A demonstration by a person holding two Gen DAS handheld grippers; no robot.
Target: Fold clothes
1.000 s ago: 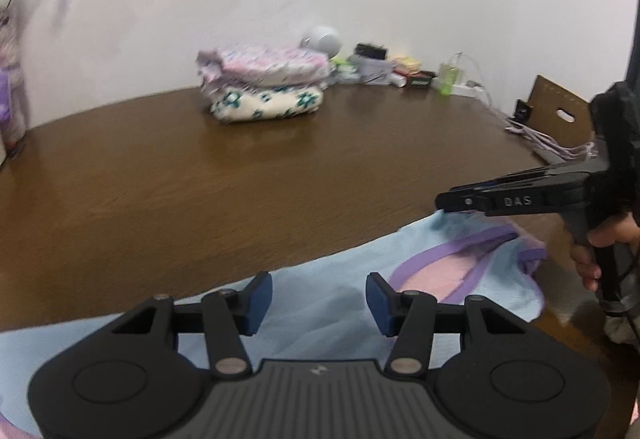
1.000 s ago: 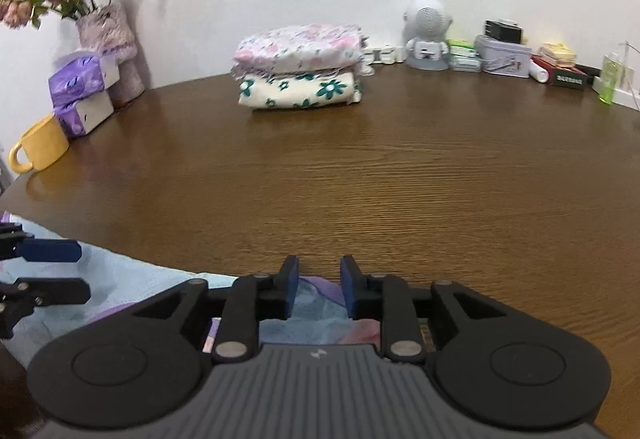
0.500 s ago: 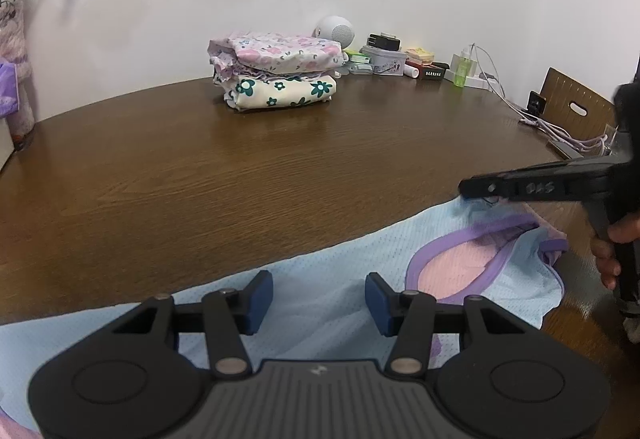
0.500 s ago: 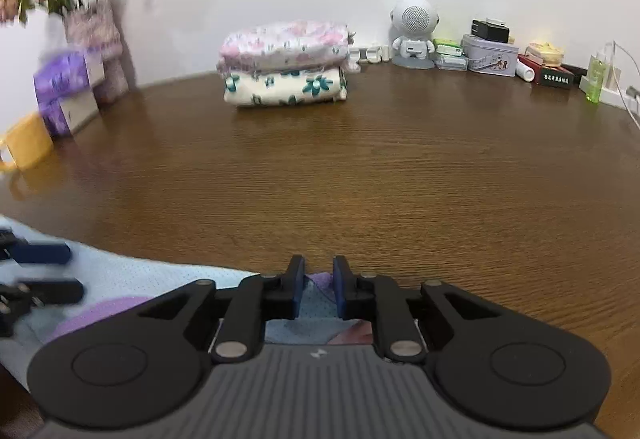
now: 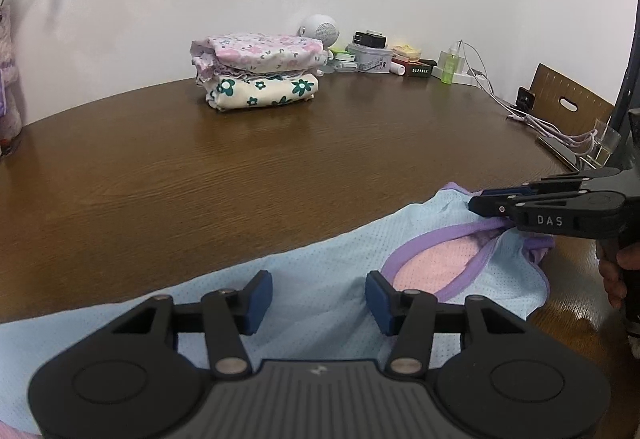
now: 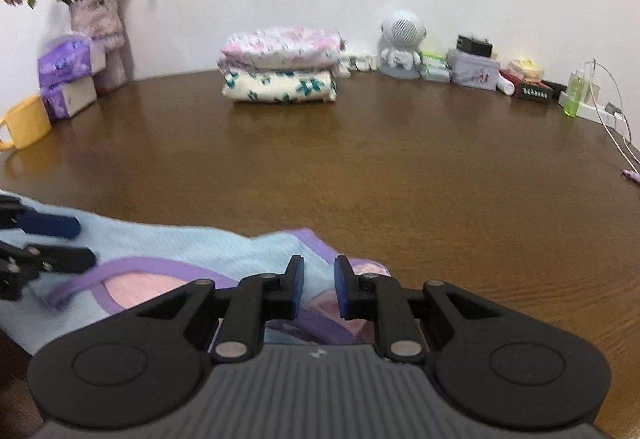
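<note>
A light blue top (image 5: 320, 271) with purple trim and pink lining lies at the near edge of the brown table (image 5: 280, 167); it also shows in the right wrist view (image 6: 180, 251). My left gripper (image 5: 316, 297) is open and empty, just above the blue cloth. My right gripper (image 6: 318, 289) is open with a narrow gap, its fingers over the top's purple-trimmed shoulder; in the left wrist view it (image 5: 486, 205) sits at that corner. The left gripper's fingers (image 6: 52, 225) show at the left edge of the right wrist view.
A stack of two folded floral garments (image 5: 260, 69) stands at the back of the table. Small boxes, a white robot-shaped speaker (image 6: 402, 39), a green bottle and cables line the back right. A vase, tissue packs and a yellow mug (image 6: 24, 123) stand at the back left.
My right gripper has opened from shut on the top's shoulder, and the cloth now lies further onto the table. My left gripper stays open over the cloth.
</note>
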